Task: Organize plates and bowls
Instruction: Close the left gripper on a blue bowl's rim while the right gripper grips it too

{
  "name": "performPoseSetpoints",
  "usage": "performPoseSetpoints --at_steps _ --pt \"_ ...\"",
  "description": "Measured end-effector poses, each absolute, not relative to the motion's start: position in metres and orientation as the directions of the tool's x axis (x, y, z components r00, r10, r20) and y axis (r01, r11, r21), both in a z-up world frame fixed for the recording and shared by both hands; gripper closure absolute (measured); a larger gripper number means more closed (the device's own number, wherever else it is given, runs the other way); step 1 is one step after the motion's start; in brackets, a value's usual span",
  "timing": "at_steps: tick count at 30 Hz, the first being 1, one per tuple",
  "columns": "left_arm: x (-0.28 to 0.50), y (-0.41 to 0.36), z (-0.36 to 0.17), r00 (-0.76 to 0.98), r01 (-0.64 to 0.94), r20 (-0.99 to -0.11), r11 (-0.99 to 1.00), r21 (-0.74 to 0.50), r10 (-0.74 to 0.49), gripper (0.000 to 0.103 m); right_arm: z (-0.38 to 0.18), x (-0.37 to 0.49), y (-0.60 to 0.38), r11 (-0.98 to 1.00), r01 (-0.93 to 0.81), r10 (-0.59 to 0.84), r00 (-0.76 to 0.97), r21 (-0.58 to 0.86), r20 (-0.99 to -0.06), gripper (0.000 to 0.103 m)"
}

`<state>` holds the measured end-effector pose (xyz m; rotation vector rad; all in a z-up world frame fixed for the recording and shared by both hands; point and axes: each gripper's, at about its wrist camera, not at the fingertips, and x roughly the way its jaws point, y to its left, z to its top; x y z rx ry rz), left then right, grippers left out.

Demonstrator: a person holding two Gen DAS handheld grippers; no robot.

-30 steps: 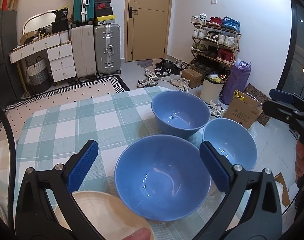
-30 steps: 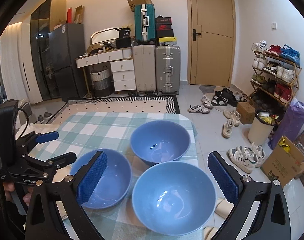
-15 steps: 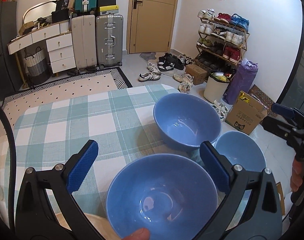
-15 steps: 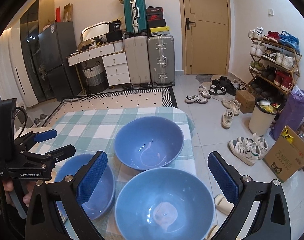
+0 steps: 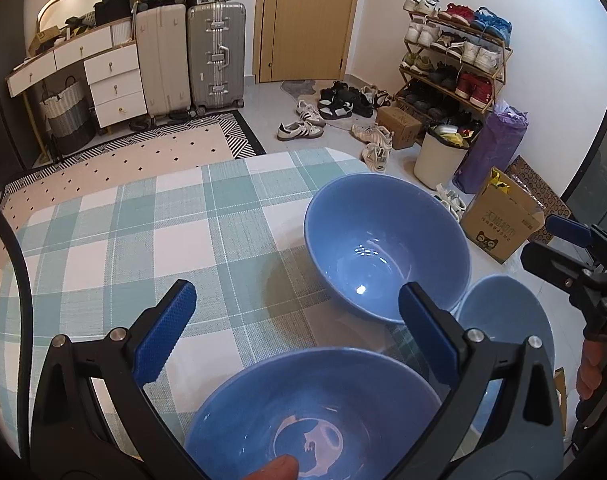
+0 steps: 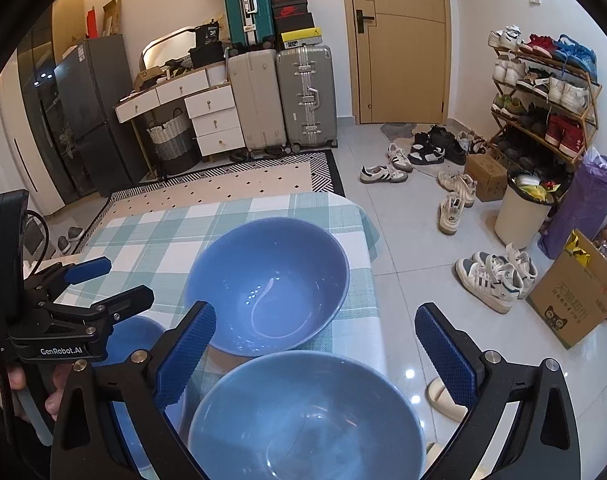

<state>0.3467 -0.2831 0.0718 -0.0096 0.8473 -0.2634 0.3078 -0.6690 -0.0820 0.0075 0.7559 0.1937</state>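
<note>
Three blue bowls stand on the green-and-white checked tablecloth [image 5: 143,248]. In the left wrist view the far bowl [image 5: 387,252] is ahead, the near-left bowl [image 5: 315,416] lies below my open left gripper [image 5: 295,324], and the near-right bowl [image 5: 507,328] is at the right. My open right gripper [image 6: 315,348] hovers over the near-right bowl [image 6: 307,420], with the far bowl [image 6: 271,280] ahead and the near-left bowl [image 6: 131,344] partly hidden. Each gripper shows in the other view: the right one [image 5: 575,252], the left one [image 6: 99,288]. Both are empty.
The table's right edge drops to a tiled floor with shoes [image 6: 491,276], a cardboard box [image 6: 575,304] and a bin [image 6: 523,208]. Suitcases [image 6: 283,96], drawers and a door stand at the far wall. A shoe rack [image 5: 455,56] is at the right.
Both grippers have pulled back and tilted up; the bowls sit lower in both views. The beige plate at the lower left of the left wrist view has left the frame.
</note>
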Motion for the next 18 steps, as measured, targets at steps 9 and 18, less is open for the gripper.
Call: performPoseSetpoints --at_steps 9,18 --pt "0.376 -0.291 0.041 0.583 0.214 -0.778 0.968 -0.129 -0.233 0.002 -0.11 0.337 -0.668 0.984 -0.162 0.167 0.664 0.078 -0.728 0.015" --pt "0.395 -0.299 0.023 0.545 0.222 -0.802 0.965 -0.142 -0.244 0.009 -0.136 0.361 -0.669 0.983 -0.155 0.174 0.615 0.098 -0.769 0.034"
